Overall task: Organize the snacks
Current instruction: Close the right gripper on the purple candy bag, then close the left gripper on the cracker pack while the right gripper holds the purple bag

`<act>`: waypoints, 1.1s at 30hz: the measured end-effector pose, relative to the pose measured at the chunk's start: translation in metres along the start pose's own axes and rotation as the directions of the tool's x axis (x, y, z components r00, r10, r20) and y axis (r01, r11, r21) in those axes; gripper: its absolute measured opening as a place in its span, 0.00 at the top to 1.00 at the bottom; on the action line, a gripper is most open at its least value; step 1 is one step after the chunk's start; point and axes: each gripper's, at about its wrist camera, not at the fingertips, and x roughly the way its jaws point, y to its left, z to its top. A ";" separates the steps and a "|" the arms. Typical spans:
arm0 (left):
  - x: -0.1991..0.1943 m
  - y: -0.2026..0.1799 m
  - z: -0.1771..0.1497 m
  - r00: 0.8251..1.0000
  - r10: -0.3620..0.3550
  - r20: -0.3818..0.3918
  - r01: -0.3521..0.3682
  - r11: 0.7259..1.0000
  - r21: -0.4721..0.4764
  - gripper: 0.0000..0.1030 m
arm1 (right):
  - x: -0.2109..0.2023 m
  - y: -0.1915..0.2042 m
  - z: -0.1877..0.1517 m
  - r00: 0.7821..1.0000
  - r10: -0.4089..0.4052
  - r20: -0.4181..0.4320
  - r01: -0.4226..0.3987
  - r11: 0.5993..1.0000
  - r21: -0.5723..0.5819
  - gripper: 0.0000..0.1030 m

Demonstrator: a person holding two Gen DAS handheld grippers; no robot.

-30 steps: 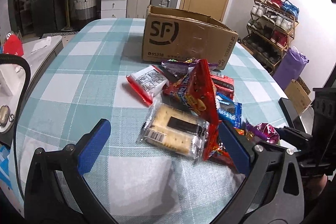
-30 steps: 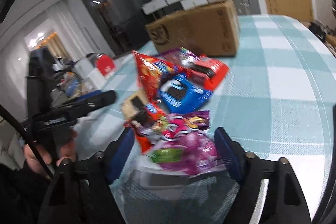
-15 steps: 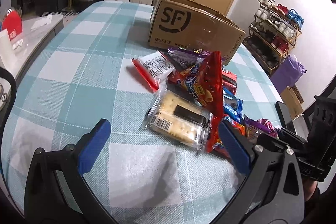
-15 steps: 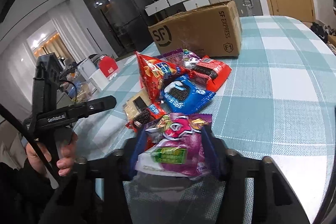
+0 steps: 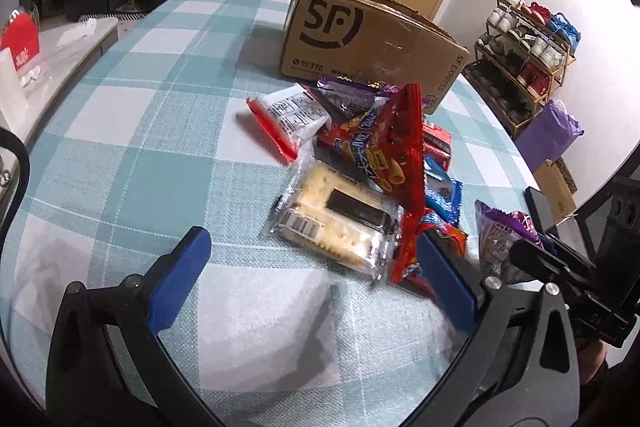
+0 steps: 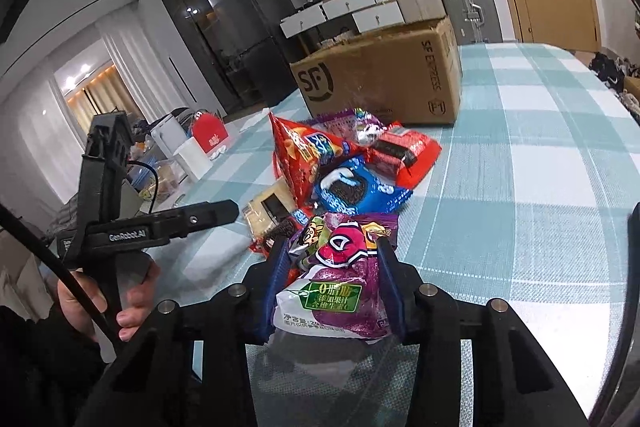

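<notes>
Currently: right gripper [image 6: 332,279] pinching purple snack bag [image 6: 334,291].
The bag is sitting between both blue pads, just above the checked tablecloth [image 6: 520,211], beside the snack pile [image 6: 344,167]; left gripper [image 5: 312,279] is hovering spread wide, holding nothing.

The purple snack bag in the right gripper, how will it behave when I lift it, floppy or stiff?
Probably floppy: the purple snack bag is a crinkled film that bulges between the right gripper's pads. It looks puffy, so likely light. The glossy wrapper may slip, though the pads pinch it on both sides.
</notes>
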 end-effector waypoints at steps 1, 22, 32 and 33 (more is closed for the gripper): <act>0.001 -0.001 0.000 1.000 -0.003 -0.003 0.003 1.000 -0.001 0.01 | -0.002 0.000 0.000 1.000 0.003 0.008 -0.003 1.000 0.000 0.59; 0.058 -0.031 0.017 0.989 0.116 -0.094 -0.100 0.982 0.158 0.01 | -0.014 -0.012 -0.002 0.998 0.041 0.054 -0.042 0.999 0.023 0.59; 0.061 -0.049 0.018 0.992 0.079 -0.099 -0.050 0.961 0.272 0.39 | -0.012 -0.017 -0.003 0.998 0.047 0.053 -0.049 0.998 0.041 0.59; 0.059 -0.052 0.018 0.992 0.087 -0.096 -0.055 0.955 0.292 0.44 | -0.012 -0.017 -0.003 0.998 0.050 0.050 -0.052 0.998 0.043 0.59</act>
